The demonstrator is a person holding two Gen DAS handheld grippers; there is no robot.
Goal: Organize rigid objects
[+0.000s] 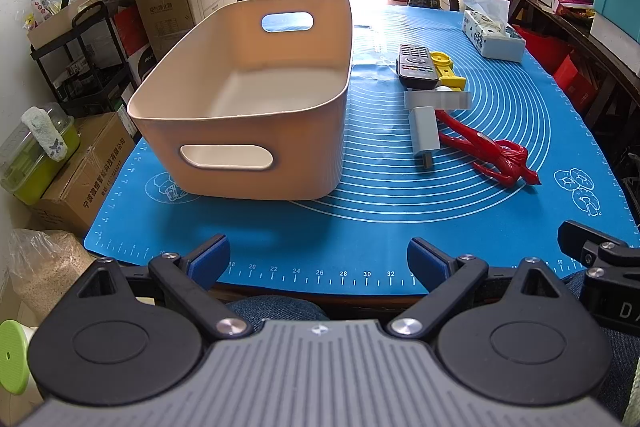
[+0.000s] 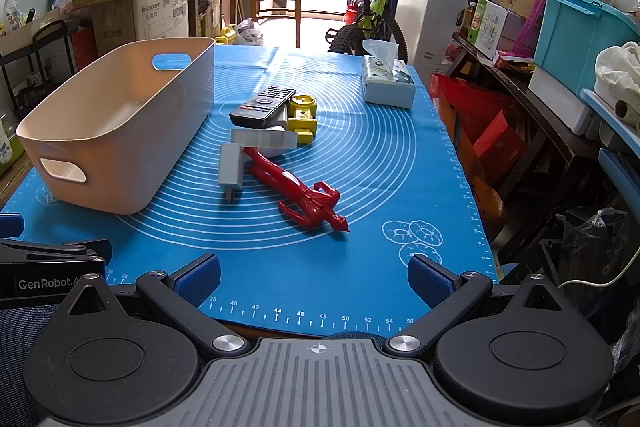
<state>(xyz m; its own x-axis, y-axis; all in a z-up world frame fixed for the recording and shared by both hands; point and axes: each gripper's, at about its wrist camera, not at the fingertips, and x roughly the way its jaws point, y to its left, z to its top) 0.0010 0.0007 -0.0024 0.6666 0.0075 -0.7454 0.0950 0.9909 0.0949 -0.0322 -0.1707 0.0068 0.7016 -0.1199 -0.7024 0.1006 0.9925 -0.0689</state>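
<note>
Yellow toy (image 2: 303, 117) half behind remote (image 2: 263, 105)

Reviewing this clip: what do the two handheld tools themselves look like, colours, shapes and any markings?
Both match: the left tool and right tool have black angular finger arms with blue pads, silver screws, round black discs and a ribbed grey body carrying a crosshair mark. "GenRobot" lettering shows on the left tool's side. Blue denim lies beneath.

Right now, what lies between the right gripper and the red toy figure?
Only bare blue mat separates the open right gripper from the red toy figure, seen in the right wrist view.
</note>
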